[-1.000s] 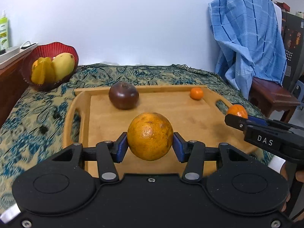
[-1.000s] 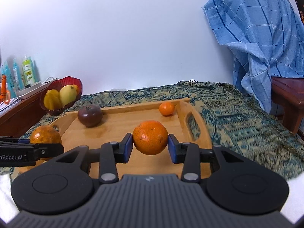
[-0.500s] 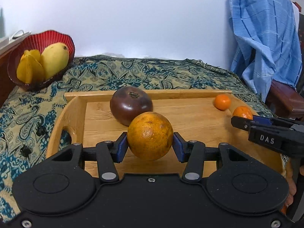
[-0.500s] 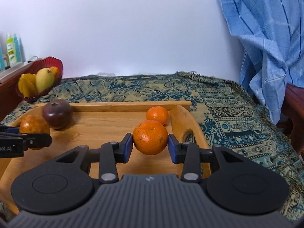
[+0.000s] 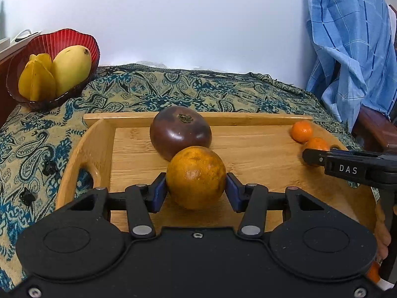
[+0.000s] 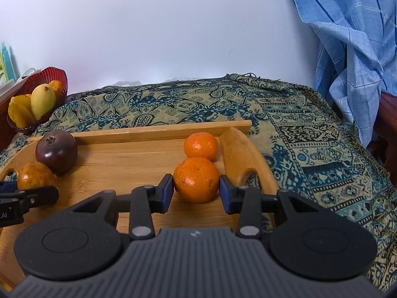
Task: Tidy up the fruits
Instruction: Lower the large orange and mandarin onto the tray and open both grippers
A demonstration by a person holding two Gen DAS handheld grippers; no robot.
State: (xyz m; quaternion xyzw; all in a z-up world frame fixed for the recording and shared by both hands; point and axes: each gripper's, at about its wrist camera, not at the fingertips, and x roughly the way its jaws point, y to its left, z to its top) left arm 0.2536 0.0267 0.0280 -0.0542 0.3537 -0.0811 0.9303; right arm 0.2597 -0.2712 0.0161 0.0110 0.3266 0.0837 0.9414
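Oranges sit clamped in both tools over the wooden tray (image 5: 99,134): the left hand-held gripper (image 5: 196,192) grasps a dull large orange (image 5: 196,180) just before a dark purple fruit (image 5: 180,131), and the right hand-held gripper (image 6: 196,193) grasps a bright orange (image 6: 196,178) near a small tangerine (image 6: 201,146). Beyond, on the patterned cloth (image 5: 173,92), a red bowl (image 5: 59,42) holds a mango (image 5: 70,68).

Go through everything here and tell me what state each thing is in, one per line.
Left tool: shut on the dull orange.
Right tool: shut on the bright orange.
Purple fruit: resting on the tray.
Small orange: resting in the tray's far right corner.
Red bowl: holding yellow fruit.
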